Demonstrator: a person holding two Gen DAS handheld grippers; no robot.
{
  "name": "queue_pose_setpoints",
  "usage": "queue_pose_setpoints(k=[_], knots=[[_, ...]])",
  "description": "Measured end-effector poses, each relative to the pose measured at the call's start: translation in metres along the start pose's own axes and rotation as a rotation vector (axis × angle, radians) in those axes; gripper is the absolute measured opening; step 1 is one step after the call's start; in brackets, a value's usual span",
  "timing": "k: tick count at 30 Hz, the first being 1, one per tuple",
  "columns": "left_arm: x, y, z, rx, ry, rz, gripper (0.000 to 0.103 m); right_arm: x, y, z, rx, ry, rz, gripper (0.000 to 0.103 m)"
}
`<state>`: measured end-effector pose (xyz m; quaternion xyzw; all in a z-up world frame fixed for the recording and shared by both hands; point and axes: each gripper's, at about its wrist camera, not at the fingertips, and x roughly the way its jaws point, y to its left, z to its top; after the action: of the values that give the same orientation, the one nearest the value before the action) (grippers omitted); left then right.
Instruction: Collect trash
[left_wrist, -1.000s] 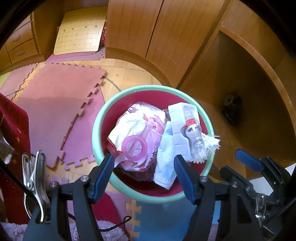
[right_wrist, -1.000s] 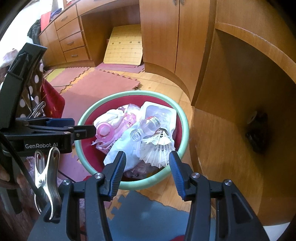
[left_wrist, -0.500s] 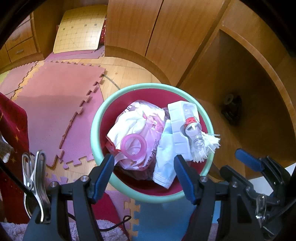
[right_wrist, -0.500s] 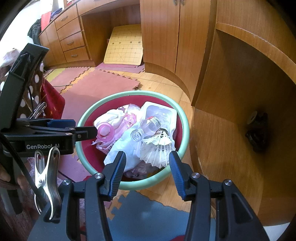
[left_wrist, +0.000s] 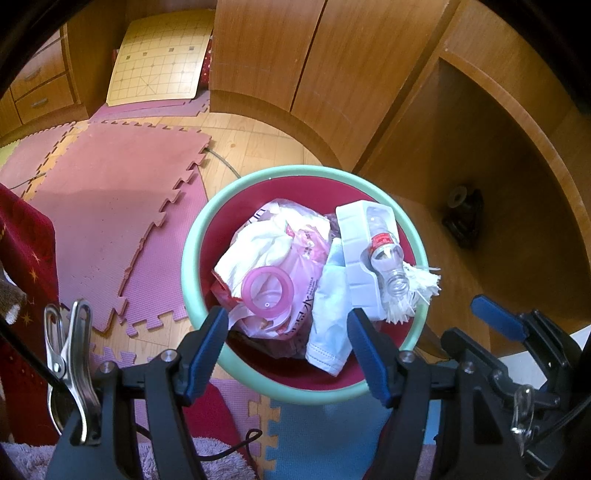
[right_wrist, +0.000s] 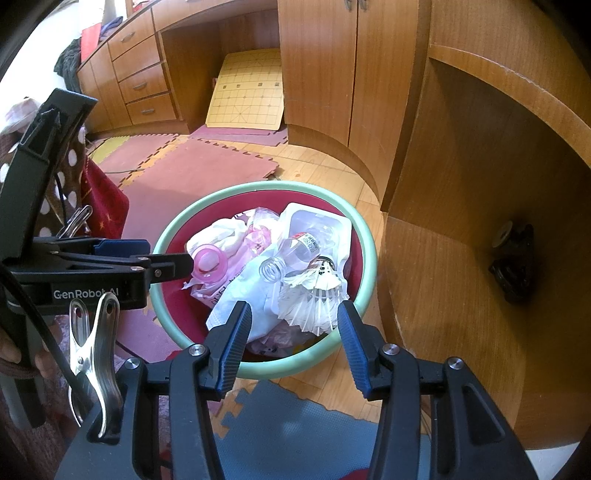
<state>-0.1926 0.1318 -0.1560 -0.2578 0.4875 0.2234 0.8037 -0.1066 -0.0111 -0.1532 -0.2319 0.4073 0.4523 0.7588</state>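
Note:
A round bin with a mint-green rim (left_wrist: 192, 236) (right_wrist: 364, 240) and red inside stands on the floor. It holds a pink plastic bag (left_wrist: 303, 251), a pink ring lid (left_wrist: 267, 291) (right_wrist: 208, 262), a blue face mask (left_wrist: 330, 306), a white plastic tray (left_wrist: 356, 251), a clear bottle (left_wrist: 386, 258) (right_wrist: 291, 254) and white shuttlecocks (right_wrist: 314, 295). My left gripper (left_wrist: 288, 328) is open and empty above the bin's near rim. My right gripper (right_wrist: 293, 328) is open and empty above the shuttlecocks. The left gripper also shows in the right wrist view (right_wrist: 177, 264).
Wooden cabinets (left_wrist: 306, 62) curve round behind and right of the bin. A dark object (left_wrist: 461, 218) lies in the open shelf recess. Pink foam mats (left_wrist: 110, 192) cover the floor at left; a blue mat (right_wrist: 291, 432) lies in front. A board-game sheet (left_wrist: 159, 62) leans under the desk.
Both grippers stay open. The left wrist view has shifted slightly, so the bin sits a little lower in frame. The trash has not moved.

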Motion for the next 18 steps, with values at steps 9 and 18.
queue_pose_setpoints(k=[9, 18], knots=[[-0.0004, 0.0012, -0.0006, -0.004, 0.0, 0.007, 0.07, 0.0001, 0.0, 0.0, 0.001, 0.0, -0.002, 0.049], [-0.0005, 0.0004, -0.0023, -0.001, -0.001, -0.001, 0.07, 0.0002, -0.0006, 0.0001, 0.001, -0.001, -0.003, 0.049]])
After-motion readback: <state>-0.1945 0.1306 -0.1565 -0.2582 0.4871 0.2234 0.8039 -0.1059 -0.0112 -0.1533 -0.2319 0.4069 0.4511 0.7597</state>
